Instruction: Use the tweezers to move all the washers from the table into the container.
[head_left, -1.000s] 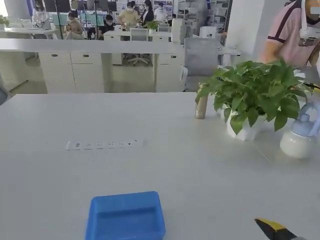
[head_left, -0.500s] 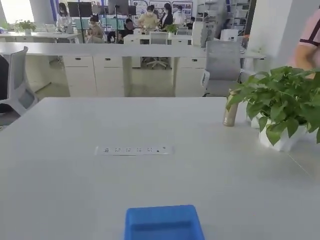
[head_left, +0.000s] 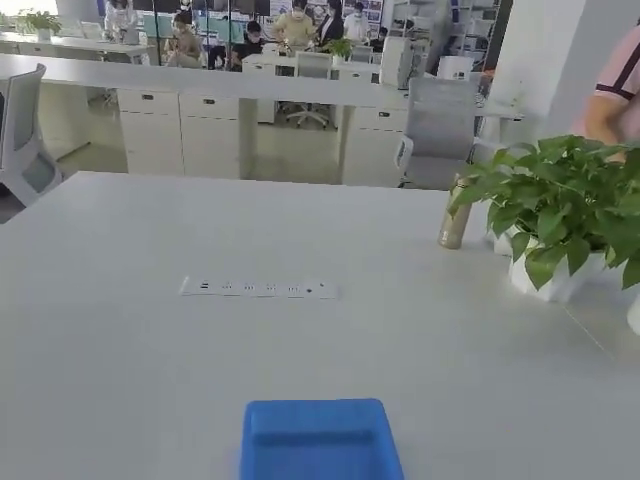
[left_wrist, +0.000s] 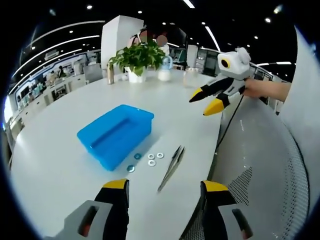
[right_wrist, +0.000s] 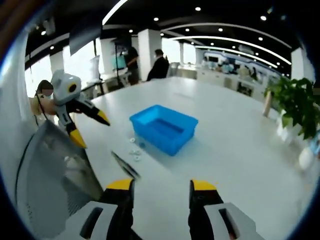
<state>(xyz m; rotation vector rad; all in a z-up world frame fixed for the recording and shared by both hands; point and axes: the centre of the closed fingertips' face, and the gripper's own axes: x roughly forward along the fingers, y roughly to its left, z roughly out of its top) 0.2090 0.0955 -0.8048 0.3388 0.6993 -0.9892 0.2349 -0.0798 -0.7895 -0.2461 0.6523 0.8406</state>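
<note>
The blue container (head_left: 320, 440) sits at the near edge of the white table (head_left: 120, 380) in the head view. In the left gripper view, several small washers (left_wrist: 151, 162) lie on the table just beside the container (left_wrist: 116, 134), and the metal tweezers (left_wrist: 171, 161) lie next to them. My left gripper (left_wrist: 165, 192) hovers open above and short of the tweezers, holding nothing. A hand holds my right gripper (left_wrist: 202, 102) open over the table's edge. The right gripper view shows the container (right_wrist: 163, 127), washers (right_wrist: 134, 150), tweezers (right_wrist: 125, 166), my open right gripper (right_wrist: 161, 192) and the left gripper (right_wrist: 91, 129).
A power strip (head_left: 258, 289) is set into the middle of the table. At the far right stand a potted plant (head_left: 560, 215) and a small bottle (head_left: 453, 222). A mesh chair back (left_wrist: 260, 165) is close to the table's near edge. People sit at desks beyond.
The head camera has swung left, so the container and power strip sit further right in the picture. A yellow gripper tip at the bottom right a second ago has passed out of frame.
</note>
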